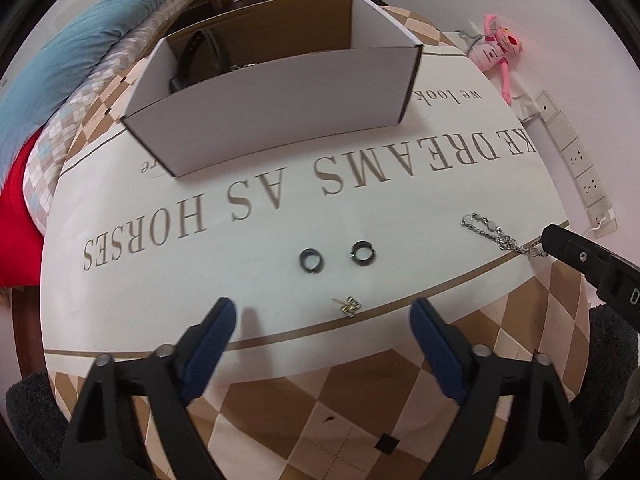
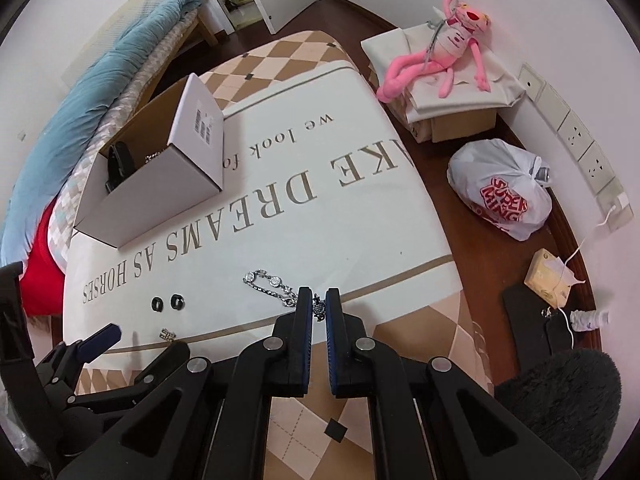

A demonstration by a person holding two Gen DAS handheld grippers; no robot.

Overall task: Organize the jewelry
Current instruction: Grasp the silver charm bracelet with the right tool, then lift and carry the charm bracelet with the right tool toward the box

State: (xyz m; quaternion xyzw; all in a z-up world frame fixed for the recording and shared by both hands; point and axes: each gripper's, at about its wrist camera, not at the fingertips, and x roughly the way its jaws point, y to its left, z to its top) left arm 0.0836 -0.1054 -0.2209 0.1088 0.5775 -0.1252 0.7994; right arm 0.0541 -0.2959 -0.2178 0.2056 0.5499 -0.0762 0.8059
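A silver bracelet (image 1: 494, 232) lies on the printed tablecloth at the right; it also shows in the right wrist view (image 2: 270, 283). My right gripper (image 2: 319, 306) is shut on the bracelet's near end, low at the table; it shows in the left wrist view (image 1: 546, 246). My left gripper (image 1: 324, 312) is open and empty, just above the table. Two dark rings (image 1: 312, 260) (image 1: 362, 253) and a small gold earring (image 1: 348, 306) lie ahead of it. An open white cardboard box (image 1: 280, 112) stands behind, holding a dark band and a chain.
The table (image 2: 360, 208) has a printed cloth with checked borders. A bed with blue bedding (image 2: 100, 92) lies to the left. On the floor right are a pink plush toy (image 2: 444, 56), a white plastic bag (image 2: 504, 196) and a tissue pack (image 2: 550, 280).
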